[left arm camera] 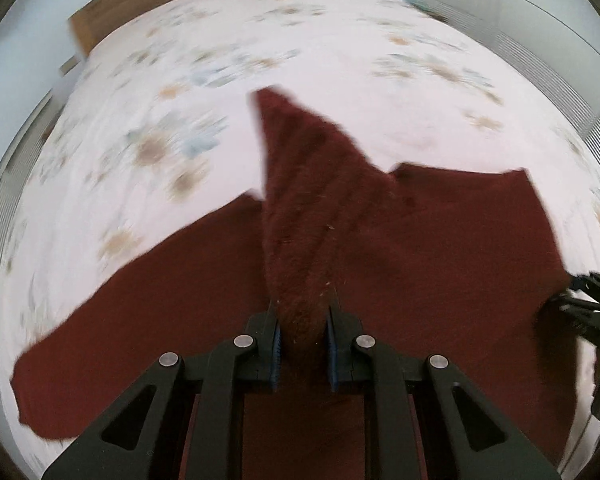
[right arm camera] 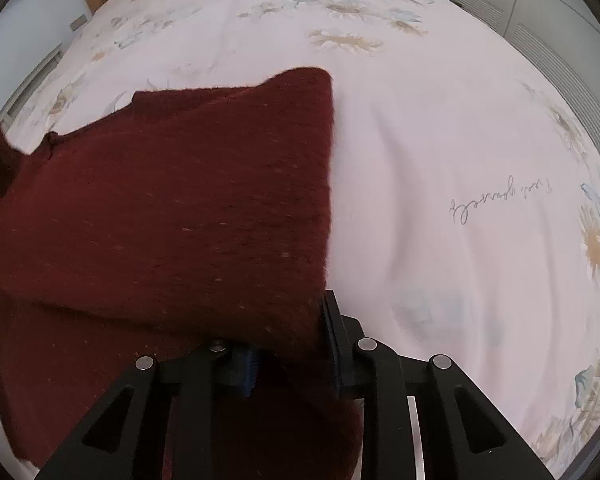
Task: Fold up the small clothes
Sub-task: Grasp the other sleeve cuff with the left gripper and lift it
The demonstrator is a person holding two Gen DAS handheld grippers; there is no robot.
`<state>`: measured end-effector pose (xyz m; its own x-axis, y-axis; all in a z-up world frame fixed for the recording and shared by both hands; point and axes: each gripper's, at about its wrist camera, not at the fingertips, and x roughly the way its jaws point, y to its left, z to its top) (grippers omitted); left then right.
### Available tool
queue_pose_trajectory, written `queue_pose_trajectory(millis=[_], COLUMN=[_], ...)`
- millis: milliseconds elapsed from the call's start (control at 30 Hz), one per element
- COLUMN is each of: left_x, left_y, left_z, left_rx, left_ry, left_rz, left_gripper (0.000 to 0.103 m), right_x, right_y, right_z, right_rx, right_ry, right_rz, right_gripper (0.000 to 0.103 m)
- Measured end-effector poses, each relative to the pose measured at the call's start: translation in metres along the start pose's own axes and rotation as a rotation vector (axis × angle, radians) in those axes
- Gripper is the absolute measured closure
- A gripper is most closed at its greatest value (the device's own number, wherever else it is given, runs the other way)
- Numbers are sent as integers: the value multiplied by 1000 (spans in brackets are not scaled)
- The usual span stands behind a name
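A dark red knitted sweater (left arm camera: 440,248) lies spread on a bed with a pale floral sheet (left arm camera: 320,48). My left gripper (left arm camera: 302,344) is shut on a bunched fold of the sweater that rises between its blue pads. The other gripper (left arm camera: 592,304) shows at the right edge of this view, at the sweater's side. In the right wrist view the sweater (right arm camera: 172,208) is lifted and folded over toward the left. My right gripper (right arm camera: 292,344) is shut on its lower right corner, and the cloth covers the left finger.
A wooden headboard (left arm camera: 112,8) stands at the far end of the bed. White wardrobe doors (left arm camera: 540,12) run along the right. Bare sheet (right arm camera: 460,140) with a line of script print lies to the right of the sweater.
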<state>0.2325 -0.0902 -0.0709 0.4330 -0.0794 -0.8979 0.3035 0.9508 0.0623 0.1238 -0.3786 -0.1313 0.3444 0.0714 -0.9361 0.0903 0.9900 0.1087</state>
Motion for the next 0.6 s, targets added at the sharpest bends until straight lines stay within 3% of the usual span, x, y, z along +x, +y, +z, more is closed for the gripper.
queue_pose_trajectory(millis=[67, 300, 433, 533, 600], left_x=[8, 26, 22, 17, 15], left_y=[22, 40, 55, 71, 84], left_z=[-9, -51, -65, -72, -77], left_rx=[-56, -157, -239, -303, -338], left_ry=[18, 140, 122, 131, 144], left_rz=[3, -13, -25, -40, -42], left_gripper=[88, 82, 73, 72, 72], right_x=[-2, 1, 0, -2, -5], right_y=[0, 4, 2, 1, 2], right_z=[-4, -4, -8, -9, -8], right_rx=[-5, -15, 3, 9, 10], right_ry=[3, 16, 23, 29, 34], right_rz=[-5, -26, -20, -21, -24], right_gripper=[76, 76, 76, 76, 71])
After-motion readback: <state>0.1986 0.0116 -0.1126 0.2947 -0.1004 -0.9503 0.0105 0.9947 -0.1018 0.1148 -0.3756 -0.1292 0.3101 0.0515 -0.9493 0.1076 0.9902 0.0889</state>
